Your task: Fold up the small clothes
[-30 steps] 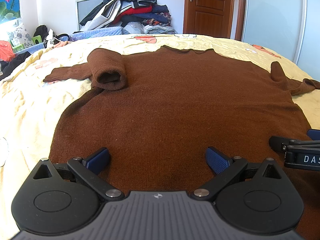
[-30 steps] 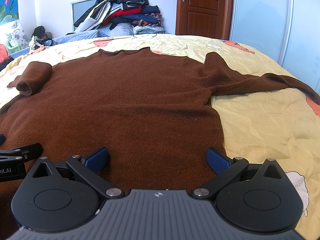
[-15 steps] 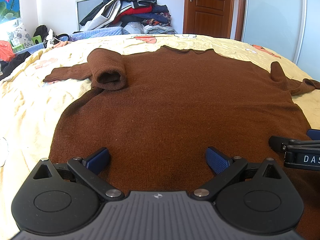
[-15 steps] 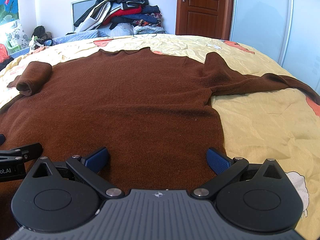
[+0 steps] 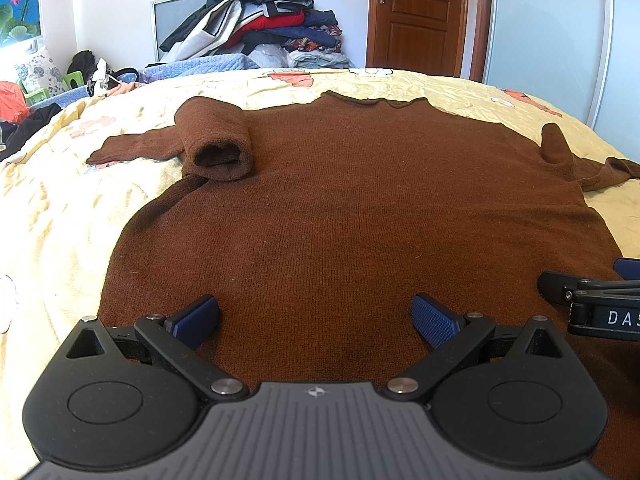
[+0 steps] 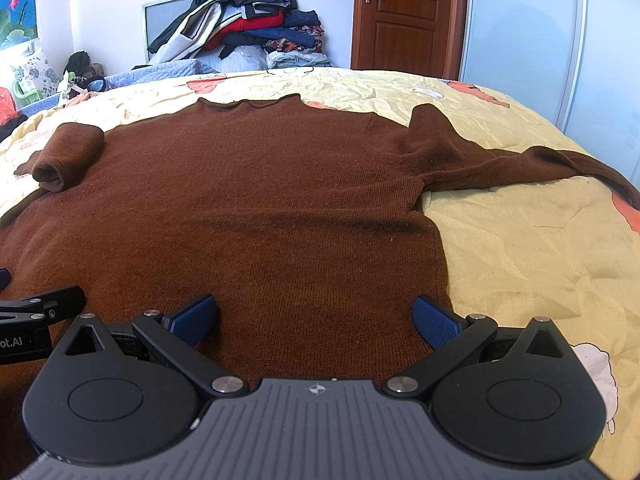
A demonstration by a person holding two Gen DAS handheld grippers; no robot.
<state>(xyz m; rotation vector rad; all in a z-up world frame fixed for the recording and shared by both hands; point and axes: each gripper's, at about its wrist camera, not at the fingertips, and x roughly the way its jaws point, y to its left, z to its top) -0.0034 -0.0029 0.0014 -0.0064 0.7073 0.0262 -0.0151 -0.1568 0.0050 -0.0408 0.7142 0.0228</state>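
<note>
Brown knit sweater (image 5: pixel 352 216) lies flat on the yellow bedspread (image 6: pixel 520 240), hem toward both cameras — one sleeve (image 5: pixel 216 148) doubled back over its shoulder, the other sleeve (image 6: pixel 500 164) stretched sideways. Left gripper (image 5: pixel 314 314) and right gripper (image 6: pixel 314 314) sit side by side over the hem, blue fingers (image 5: pixel 434 320) spread wide, grasping nothing.

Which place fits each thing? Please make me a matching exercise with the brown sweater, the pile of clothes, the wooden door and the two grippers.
Things:
1. brown sweater
2. pile of clothes
3. wooden door
4. left gripper and right gripper

Places or states:
A. against the far wall
B. shut, beyond the bed
C. open, over the near hem
D. spread flat on the yellow quilt

Pairs: 1-D, 2-A, 3-B, 4-C
</note>
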